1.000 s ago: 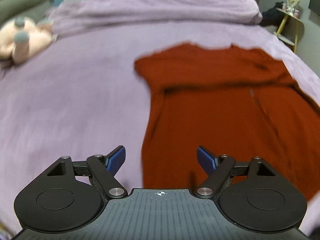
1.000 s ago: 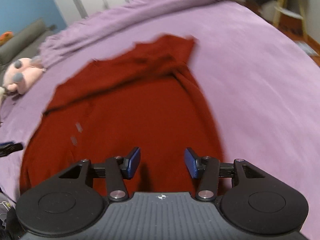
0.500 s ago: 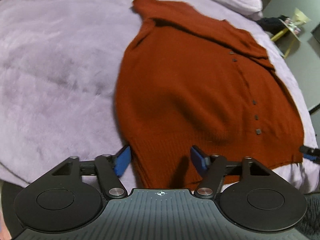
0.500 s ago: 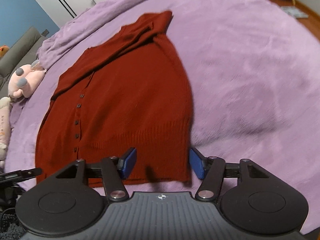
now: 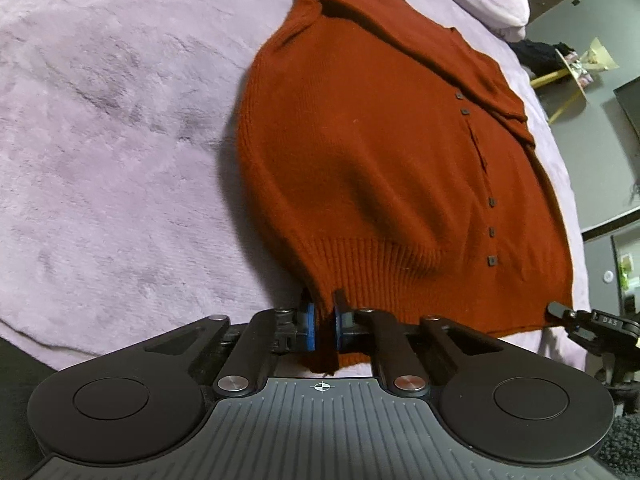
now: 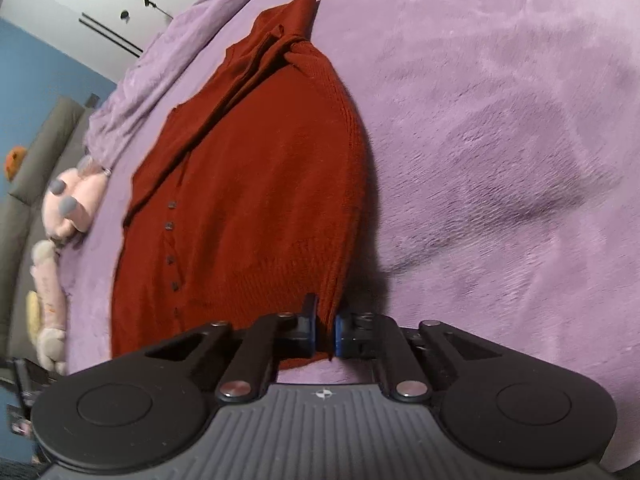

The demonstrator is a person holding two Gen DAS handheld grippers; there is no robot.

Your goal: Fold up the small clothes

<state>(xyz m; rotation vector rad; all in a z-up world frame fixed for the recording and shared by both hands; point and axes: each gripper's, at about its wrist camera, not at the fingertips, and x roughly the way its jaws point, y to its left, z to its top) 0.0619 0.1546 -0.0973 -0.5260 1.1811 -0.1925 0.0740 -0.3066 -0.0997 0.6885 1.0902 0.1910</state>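
Note:
A rust-red knitted cardigan (image 5: 380, 152) with a row of dark buttons lies flat on the purple bedspread (image 5: 100, 140), sleeves folded across its top. My left gripper (image 5: 323, 326) is shut on the ribbed hem at the cardigan's near left corner. My right gripper (image 6: 325, 332) is shut on the hem at the near right corner of the cardigan (image 6: 248, 184). The right gripper's tip also shows in the left wrist view (image 5: 560, 312) at the hem's far end.
The bedspread (image 6: 500, 140) spreads wide on both sides of the cardigan. Pink plush toys (image 6: 64, 208) lie at the bed's left edge beside a grey sofa (image 6: 36, 152). A yellow-legged side table (image 5: 568, 76) stands beyond the bed at right.
Both grippers came down to the near hem and closed on its two corners. They were open half a second ago.

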